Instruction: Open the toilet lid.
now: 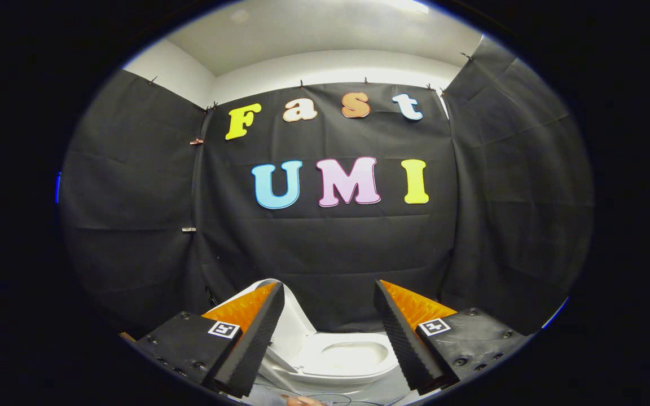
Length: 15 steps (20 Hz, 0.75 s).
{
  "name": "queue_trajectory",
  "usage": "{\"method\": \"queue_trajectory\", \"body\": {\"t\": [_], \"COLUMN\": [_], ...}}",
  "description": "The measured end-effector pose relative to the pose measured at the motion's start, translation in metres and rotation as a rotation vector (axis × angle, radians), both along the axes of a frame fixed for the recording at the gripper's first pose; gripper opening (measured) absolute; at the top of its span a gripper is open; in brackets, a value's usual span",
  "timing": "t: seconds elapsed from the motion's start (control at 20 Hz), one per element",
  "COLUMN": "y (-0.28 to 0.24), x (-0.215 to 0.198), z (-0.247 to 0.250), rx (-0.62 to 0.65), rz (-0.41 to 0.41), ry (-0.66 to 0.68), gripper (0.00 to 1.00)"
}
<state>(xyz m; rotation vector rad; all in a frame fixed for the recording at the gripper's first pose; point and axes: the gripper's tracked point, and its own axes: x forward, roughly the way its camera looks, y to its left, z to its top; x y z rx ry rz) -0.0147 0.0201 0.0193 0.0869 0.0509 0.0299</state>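
Black ribbed fingers (251, 344) of the gripper (329, 338) stand wide apart, holding nothing. Beyond them, seen through the gap, sits a white toilet (325, 366); its bowl (353, 355) is exposed and the toilet lid (294, 321) is raised, tilted up at the left behind the left finger. Lid looks already open, task likely at its end; next move is just pulling clear. Black cloth wall (330, 248) far behind.
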Motion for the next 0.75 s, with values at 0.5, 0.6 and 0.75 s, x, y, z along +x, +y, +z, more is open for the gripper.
{"method": "queue_trajectory", "body": {"t": [0.5,0.6,0.75], "y": [-0.0025,-0.0018,-0.0016], "x": [0.0017,-0.0005,-0.0010], "z": [-0.0015,-0.0007,0.0001], "rx": [-0.008,-0.009,-0.009], "rz": [-0.012,-0.011,-0.012], "ry": [-0.001,-0.002,-0.004], "gripper": [0.99,0.99,0.99]}}
